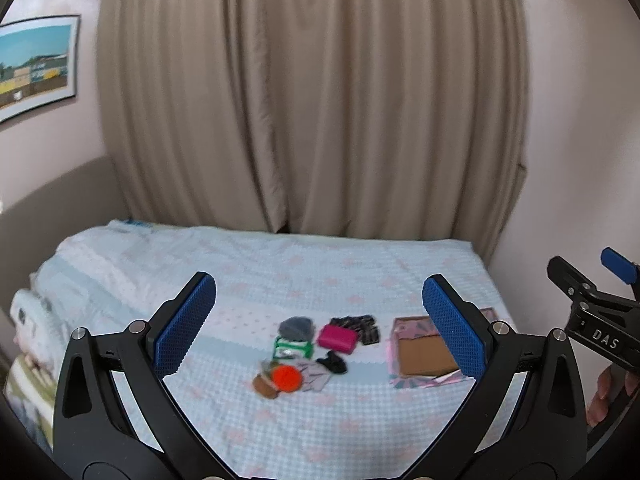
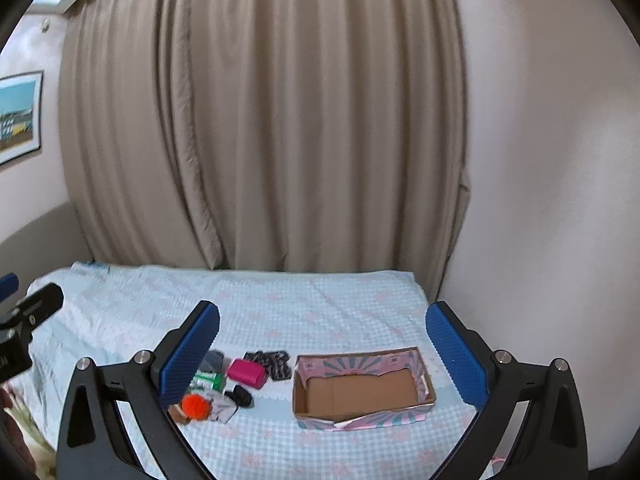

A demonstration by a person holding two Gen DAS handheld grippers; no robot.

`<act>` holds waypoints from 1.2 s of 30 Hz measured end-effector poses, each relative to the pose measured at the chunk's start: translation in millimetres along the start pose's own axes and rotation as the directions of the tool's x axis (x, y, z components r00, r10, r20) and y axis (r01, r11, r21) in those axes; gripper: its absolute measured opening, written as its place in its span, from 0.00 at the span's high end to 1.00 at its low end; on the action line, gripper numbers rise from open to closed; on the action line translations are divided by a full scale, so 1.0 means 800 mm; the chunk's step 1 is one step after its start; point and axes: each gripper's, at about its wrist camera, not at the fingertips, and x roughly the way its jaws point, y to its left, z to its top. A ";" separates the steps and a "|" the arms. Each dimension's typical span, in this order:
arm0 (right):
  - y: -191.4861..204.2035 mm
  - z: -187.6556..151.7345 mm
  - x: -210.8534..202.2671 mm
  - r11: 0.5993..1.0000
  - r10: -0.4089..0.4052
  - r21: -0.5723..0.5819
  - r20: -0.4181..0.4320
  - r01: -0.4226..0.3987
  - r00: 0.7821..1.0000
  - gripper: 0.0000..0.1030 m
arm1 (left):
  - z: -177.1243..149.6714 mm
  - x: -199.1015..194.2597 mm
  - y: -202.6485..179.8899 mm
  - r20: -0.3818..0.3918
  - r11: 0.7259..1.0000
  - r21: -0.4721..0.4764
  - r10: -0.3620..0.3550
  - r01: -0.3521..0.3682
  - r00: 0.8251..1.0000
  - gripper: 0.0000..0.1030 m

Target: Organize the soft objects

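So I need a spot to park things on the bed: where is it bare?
Bare bedspread lies between the curtain and the items, and in front of the box. Crowded: the small pile left of the box.

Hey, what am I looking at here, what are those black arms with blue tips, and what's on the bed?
These are two hand-held grabbers, one in each of a person's hands, each with a camera looking along its blue-padded fingers. One picture comes from the left gripper, the other from the right gripper. Both are open and hold nothing. On the bed lies a pile of small soft things, among them an orange pompom and a pink pouch. Beside them stands an empty cardboard box.
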 end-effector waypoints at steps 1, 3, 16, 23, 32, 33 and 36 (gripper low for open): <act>0.005 -0.003 0.003 1.000 0.010 -0.012 -0.008 -0.011 1.000 0.00 | -0.005 0.002 0.009 -0.009 1.000 -0.013 0.004 -0.005 1.000 0.00; 0.020 -0.013 0.012 0.999 0.028 -0.033 -0.026 -0.029 0.999 0.00 | -0.015 0.010 0.029 -0.029 0.999 -0.029 0.016 -0.017 0.999 0.00; 0.164 -0.094 0.109 0.990 0.135 0.068 -0.191 -0.124 0.972 0.00 | -0.100 0.118 0.197 -0.203 0.994 0.041 -0.092 0.103 0.975 0.00; 0.235 -0.153 0.188 0.981 0.162 0.150 -0.275 -0.124 0.948 0.00 | -0.161 0.222 0.249 -0.324 0.958 0.080 -0.237 0.276 0.916 0.00; 0.281 -0.245 0.305 0.978 0.187 0.159 -0.385 -0.135 0.904 0.04 | -0.259 0.369 0.233 -0.432 0.894 0.150 -0.324 0.421 0.842 0.02; 0.287 -0.253 0.315 0.977 0.199 0.156 -0.395 -0.148 0.897 0.05 | -0.275 0.386 0.228 -0.443 0.889 0.155 -0.328 0.432 0.834 0.03; 0.298 -0.287 0.357 0.971 0.235 0.143 -0.427 -0.192 0.873 0.10 | -0.313 0.422 0.219 -0.474 0.879 0.155 -0.335 0.452 0.814 0.06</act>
